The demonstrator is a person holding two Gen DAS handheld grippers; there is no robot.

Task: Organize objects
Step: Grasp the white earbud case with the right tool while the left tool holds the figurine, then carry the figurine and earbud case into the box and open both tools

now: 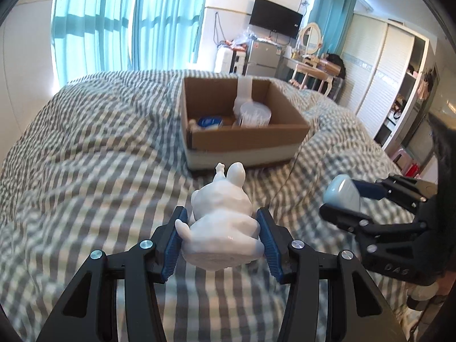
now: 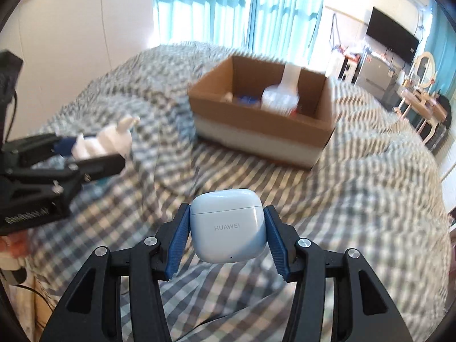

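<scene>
Figurine (image 1: 223,225) of white ceramic, rabbit-shaped, is pinched between the blue pads (image 1: 173,245) of the left gripper (image 1: 222,242), its ears pointing forward along the fingers. An earbud case (image 2: 228,225), pale blue and marked HUAWEI, is clamped in the same way by the right gripper (image 2: 228,236), the jaws being closed down to the width of the case. Both things are held above the striped bedcover (image 1: 99,171) and appear clear of it. A cardboard box (image 1: 245,139) stands ahead of both grippers, slightly right of the left one and beyond the tips of the right one; a clear tub of cotton swabs (image 1: 255,114) and a small blue pack (image 1: 209,122) already lie inside.

A slip is judged the main risk: the figurine is glossy and rounded, and only its rear half is caught by the pads, so a tilt or a jolt over the box edge could let it drop, and ceramic may chip against the tub. The case is smooth and tapers toward its lower end, so it could be squeezed out of the jaws if the grip is tightened further. The grippers are near each other, the right one just beside the left on its right side, and they could be knocked together if both are carried toward the box at once. The soft, rumpled cover could also let the box tip if its wall is pushed.
</scene>
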